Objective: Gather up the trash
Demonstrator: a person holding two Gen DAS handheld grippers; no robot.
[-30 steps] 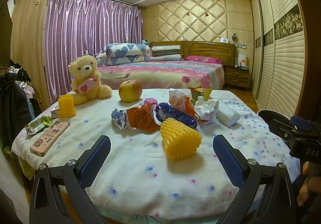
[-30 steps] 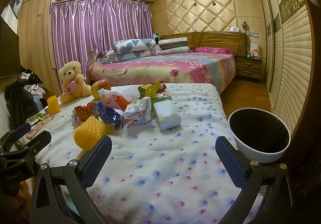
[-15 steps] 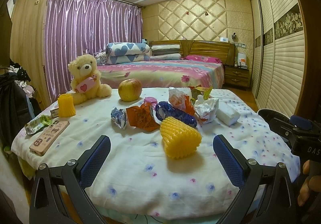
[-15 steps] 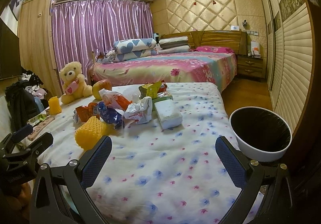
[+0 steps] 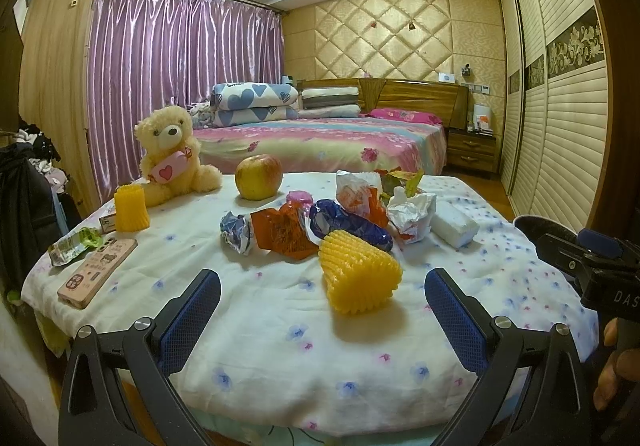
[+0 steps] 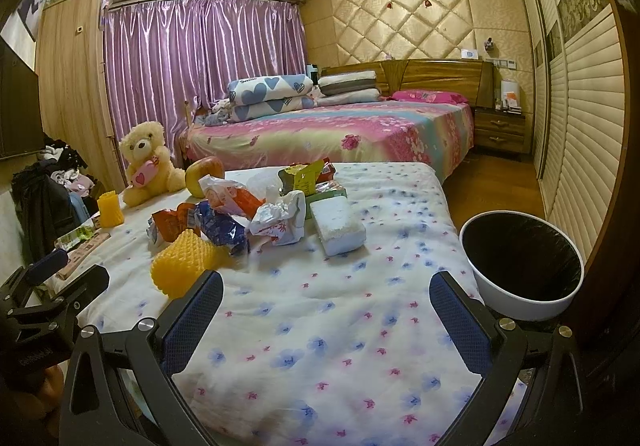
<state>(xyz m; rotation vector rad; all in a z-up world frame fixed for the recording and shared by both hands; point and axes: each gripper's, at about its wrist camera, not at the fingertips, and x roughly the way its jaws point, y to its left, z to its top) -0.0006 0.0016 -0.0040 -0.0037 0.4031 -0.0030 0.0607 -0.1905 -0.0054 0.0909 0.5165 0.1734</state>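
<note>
A pile of trash lies on the flowered tablecloth (image 5: 280, 326): a yellow foam fruit net (image 5: 358, 275), an orange wrapper (image 5: 282, 231), a blue wrapper (image 5: 348, 224), a crumpled white wrapper (image 5: 412, 212) and a white foam block (image 5: 454, 223). My left gripper (image 5: 322, 298) is open and empty, just short of the yellow net. My right gripper (image 6: 326, 304) is open and empty over bare cloth; the net (image 6: 182, 266), white wrapper (image 6: 280, 220) and foam block (image 6: 338, 224) lie ahead of it. A white bin with a black liner (image 6: 524, 258) stands at the table's right.
A teddy bear (image 5: 172, 154), an apple (image 5: 258, 176), a second yellow net (image 5: 130, 208), a phone (image 5: 98, 272) and a small clear packet (image 5: 70, 246) sit on the left of the table. A bed (image 5: 320, 142) stands behind. Sliding wardrobe doors (image 5: 568, 106) line the right.
The right gripper has edged forward and slightly left, so the bin sits a little further right in its view. The left gripper has barely moved. Both stay open.
</note>
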